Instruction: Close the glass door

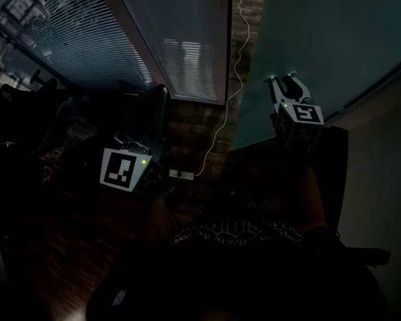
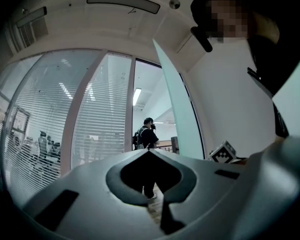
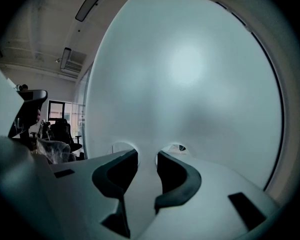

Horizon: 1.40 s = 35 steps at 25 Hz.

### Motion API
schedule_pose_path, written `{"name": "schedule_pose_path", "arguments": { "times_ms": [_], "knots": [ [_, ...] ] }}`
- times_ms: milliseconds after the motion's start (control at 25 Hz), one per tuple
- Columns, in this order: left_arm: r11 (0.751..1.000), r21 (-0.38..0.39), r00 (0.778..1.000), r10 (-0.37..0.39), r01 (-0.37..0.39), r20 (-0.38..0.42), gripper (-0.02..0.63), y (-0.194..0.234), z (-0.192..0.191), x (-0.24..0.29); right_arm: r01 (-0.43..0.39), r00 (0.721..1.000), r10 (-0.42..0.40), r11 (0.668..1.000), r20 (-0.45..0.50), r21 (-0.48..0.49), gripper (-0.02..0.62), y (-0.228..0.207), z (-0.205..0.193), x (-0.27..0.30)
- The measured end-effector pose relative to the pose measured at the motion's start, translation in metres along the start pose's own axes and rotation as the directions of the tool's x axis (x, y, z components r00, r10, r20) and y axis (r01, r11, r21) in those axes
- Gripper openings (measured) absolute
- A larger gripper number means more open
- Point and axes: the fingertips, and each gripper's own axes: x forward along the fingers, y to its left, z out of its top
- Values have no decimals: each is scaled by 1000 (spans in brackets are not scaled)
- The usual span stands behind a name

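Observation:
The glass door point(image 1: 321, 39) is a frosted teal panel at the upper right of the head view, and it fills the right gripper view point(image 3: 190, 84). My right gripper point(image 1: 285, 80) points at the pane, open, with its fingertips point(image 3: 132, 155) right at the glass and nothing between them. The gripper point(image 3: 147, 156) shows a clear gap between its jaws. My left gripper point(image 1: 130, 142) is lower left, away from the door, with its jaw tips meeting point(image 2: 149, 151) and nothing held. In the left gripper view the door point(image 2: 177, 114) stands swung open beside the doorway.
A glass partition with blinds point(image 1: 180, 32) runs left of the doorway. A white cable point(image 1: 220, 126) hangs down to a power strip point(image 1: 182, 174) on the wooden floor. A dark office chair point(image 1: 154, 112) is near the left gripper. A person point(image 2: 147, 133) stands beyond the doorway.

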Motion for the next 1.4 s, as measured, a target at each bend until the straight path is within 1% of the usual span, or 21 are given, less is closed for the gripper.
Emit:
{"name": "schedule_pose_path", "arguments": {
  "times_ms": [160,480,560,680,840,960,1120,1240,1400],
  "knots": [
    [1000,11,1000,8,-8,4,2,5,-1,17,1,1000,-1,1000,0,-6,120,-4,2,21],
    [999,14,999,44,-45,16,2,9,-2,32,9,1000,-9,1000,-18,-4,120,-6,6,43],
    [999,8,998,51,-52,32,2,18,2,43,11,1000,-12,1000,-19,-11,120,-8,11,59],
    [997,19,996,76,-77,42,2,35,7,64,1,1000,-2,1000,-29,-16,120,-13,16,86],
    [994,35,993,101,-104,60,2,42,15,74,-15,999,14,1000,-38,-22,120,-15,20,103],
    [991,46,991,120,-122,54,2,45,13,78,-16,999,15,1000,-36,-22,120,-18,22,113],
    [989,41,989,143,-145,46,2,57,9,79,-11,999,10,1000,-34,-23,120,-20,24,126],
    [988,37,988,148,-149,43,2,67,7,85,-2,999,2,1000,-38,-19,120,-21,27,136],
    [990,34,990,134,-136,39,2,76,4,93,17,999,-18,1000,-33,-16,120,-24,29,147]
  ]
}}
